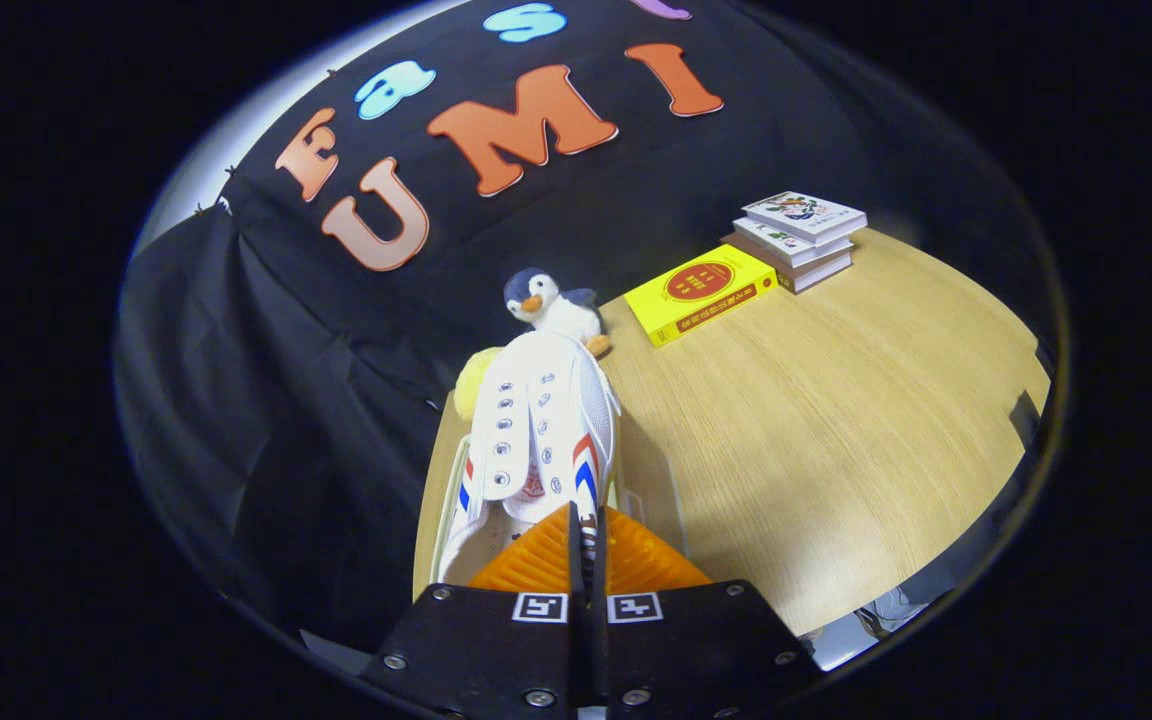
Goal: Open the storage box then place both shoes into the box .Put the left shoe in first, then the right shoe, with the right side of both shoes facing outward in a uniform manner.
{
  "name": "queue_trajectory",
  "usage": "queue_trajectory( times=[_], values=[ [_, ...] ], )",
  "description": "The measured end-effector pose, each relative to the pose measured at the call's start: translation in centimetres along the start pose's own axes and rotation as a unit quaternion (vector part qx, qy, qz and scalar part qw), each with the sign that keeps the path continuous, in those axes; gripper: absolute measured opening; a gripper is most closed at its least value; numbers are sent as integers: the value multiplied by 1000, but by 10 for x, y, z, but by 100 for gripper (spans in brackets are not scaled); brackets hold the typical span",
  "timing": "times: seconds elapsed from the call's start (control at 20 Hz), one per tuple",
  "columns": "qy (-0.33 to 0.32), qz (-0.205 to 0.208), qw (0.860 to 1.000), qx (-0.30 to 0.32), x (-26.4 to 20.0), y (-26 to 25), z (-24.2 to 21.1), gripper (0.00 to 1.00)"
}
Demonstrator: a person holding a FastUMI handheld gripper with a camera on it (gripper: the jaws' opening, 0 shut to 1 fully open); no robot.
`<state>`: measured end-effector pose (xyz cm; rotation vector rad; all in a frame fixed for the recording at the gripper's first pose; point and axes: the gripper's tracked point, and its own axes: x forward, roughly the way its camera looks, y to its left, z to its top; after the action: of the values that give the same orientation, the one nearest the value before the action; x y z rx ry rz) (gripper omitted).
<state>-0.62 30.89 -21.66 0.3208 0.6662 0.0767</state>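
Gripper (586,545) fingers nearly closed, side wall of white shoe (536,440) pinched between them. Shoe held above table (836,420) edge, long axis running straight ahead from fingers, toe pointed at toy penguin (551,305). Box partly seen beneath shoe

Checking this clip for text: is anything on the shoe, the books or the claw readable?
No text is readable.
Yellow book: print on the cover and spine, too small to read.
Stack of books: cover print too small to read.
Shoe: red mark on the tongue, blurred.
Claw, shut on the shoe's rear: two square markers with black-and-white patterns, no words.
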Motion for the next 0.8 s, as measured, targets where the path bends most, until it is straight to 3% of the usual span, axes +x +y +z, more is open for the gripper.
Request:
queue_trajectory(
  times=[0.55,0.65,0.8],
  values=[
    [20,-102,989,-104,42,3,-37,1],
    [19,-113,987,-112,43,1,-38,4],
    [5,-76,992,-101,43,21,-26,23]
  ],
)
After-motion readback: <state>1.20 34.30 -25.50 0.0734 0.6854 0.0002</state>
